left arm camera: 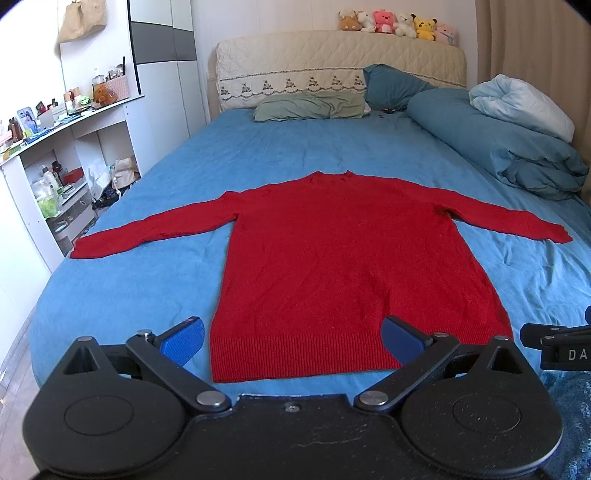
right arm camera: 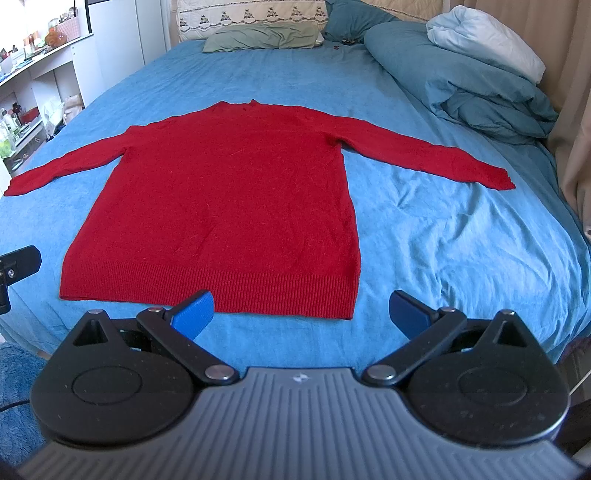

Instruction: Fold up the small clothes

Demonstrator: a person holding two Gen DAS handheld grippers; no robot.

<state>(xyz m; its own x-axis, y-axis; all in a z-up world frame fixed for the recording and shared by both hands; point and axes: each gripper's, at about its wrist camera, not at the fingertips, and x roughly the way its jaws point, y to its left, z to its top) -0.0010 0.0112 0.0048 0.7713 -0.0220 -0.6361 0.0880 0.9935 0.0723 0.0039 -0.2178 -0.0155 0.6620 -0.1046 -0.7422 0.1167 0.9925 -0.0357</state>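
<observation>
Readable writing: white letters "DA" on the black housing of the right gripper [left arm camera: 554,347] where it enters the left wrist view at the right edge; remainder cut off by the frame.

Task item: red knitted long-sleeved sweater [left arm camera: 354,266], fine fuzzy knit with ribbed hem band, spread flat on the blue terry-textured bed sheet [left arm camera: 147,280]. Both sleeves extended outward, collar toward the headboard, hem toward the grippers.

Left gripper [left arm camera: 293,338]: black linkage arms, blue textured finger pads [left arm camera: 184,339], jaws wide apart, holding nothing. Positioned at the hem, left pad just outside the lower left corner, right pad over the ribbed band.

Right gripper [right arm camera: 301,314]: same construction, grey ribbed body, jaws wide apart, empty. Positioned near the lower right hem corner, which falls between the pads [right arm camera: 195,314] in this view; contact with the fabric cannot be determined.

Surroundings: cream quilted headboard [left arm camera: 332,62] with embroidered border; row of plush toys [left arm camera: 399,24] on top. Sage-green pillow [left arm camera: 310,105], dark teal pillow [left arm camera: 395,86], bundled teal duvet [left arm camera: 498,147] topped by a pale blue folded quilt [left arm camera: 517,103]. White shelving unit [left arm camera: 66,155] at left, packed with bottles and small containers; labels too small to read.
</observation>
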